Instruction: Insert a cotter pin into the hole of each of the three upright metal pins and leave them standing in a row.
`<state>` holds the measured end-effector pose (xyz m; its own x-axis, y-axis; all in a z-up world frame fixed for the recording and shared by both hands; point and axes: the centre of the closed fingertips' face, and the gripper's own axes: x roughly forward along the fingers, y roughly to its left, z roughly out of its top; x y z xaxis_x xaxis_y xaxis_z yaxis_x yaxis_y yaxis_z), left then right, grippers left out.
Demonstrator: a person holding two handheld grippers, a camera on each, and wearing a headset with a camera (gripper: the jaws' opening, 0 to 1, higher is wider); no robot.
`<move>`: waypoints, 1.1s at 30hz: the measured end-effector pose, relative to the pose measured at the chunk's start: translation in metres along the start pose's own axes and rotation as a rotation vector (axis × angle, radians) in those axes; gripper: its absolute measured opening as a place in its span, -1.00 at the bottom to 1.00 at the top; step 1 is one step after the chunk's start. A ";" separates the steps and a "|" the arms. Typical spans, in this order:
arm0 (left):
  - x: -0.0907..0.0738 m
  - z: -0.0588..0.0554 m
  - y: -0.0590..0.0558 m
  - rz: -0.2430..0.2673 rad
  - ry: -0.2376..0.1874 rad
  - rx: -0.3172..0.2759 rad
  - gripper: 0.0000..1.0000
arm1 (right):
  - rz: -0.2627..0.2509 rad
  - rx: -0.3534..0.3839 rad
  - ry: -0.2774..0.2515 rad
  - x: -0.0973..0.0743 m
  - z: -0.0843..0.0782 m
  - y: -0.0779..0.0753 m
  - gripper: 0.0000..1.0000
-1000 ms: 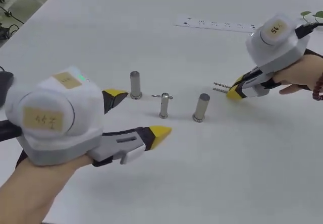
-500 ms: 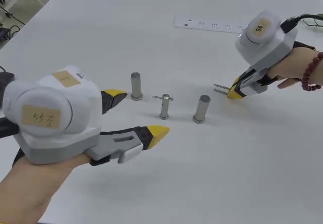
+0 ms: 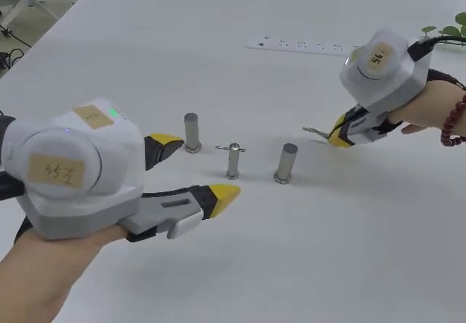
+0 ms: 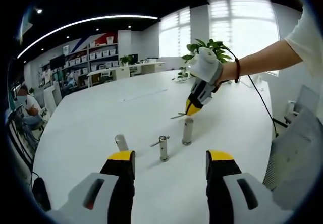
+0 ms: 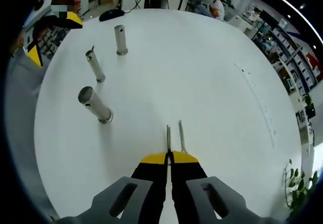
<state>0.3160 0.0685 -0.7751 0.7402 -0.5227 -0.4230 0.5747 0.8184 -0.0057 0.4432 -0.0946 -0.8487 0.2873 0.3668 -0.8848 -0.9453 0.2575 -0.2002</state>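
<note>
Right tool (image 3: 336, 135) pinching cotter pin (image 3: 314, 131); left tool (image 3: 204, 165) spread; power strip (image 3: 298, 45) beyond upright pins (image 3: 233, 161).

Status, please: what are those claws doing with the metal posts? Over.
Left gripper open, beside the row. Right gripper shut on thin metal cotter pin, near bare right-hand upright steel pin. Middle pin fitted; left pin bare. Nothing blocking.

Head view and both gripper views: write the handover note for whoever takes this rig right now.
Left gripper: open, empty, facing the row.
Right gripper: shut on a loose cotter pin, low over the table past the row's end.
Done: middle metal pin carries an inserted cotter pin.
To do: left end pin and right end pin, both upright, without cotter pins.
</note>
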 end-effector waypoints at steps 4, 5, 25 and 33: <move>0.001 0.004 -0.004 -0.017 -0.003 -0.007 0.07 | -0.027 -0.033 -0.030 -0.013 0.007 0.005 -0.96; 0.001 0.005 -0.005 -0.020 -0.005 -0.008 0.07 | -0.032 -0.039 -0.039 -0.016 0.009 0.007 -0.96; 0.008 0.028 -0.024 -0.127 -0.034 -0.095 -0.16 | -0.091 -0.172 -0.245 -0.071 0.059 0.057 -0.96; 0.010 0.034 -0.034 -0.175 -0.042 -0.158 -0.28 | -0.074 -0.241 -0.291 -0.076 0.072 0.083 -0.96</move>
<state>0.3154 0.0274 -0.7480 0.6496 -0.6667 -0.3654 0.6363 0.7398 -0.2187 0.3545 -0.0364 -0.7677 0.3552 0.6023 -0.7149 -0.9196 0.0878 -0.3829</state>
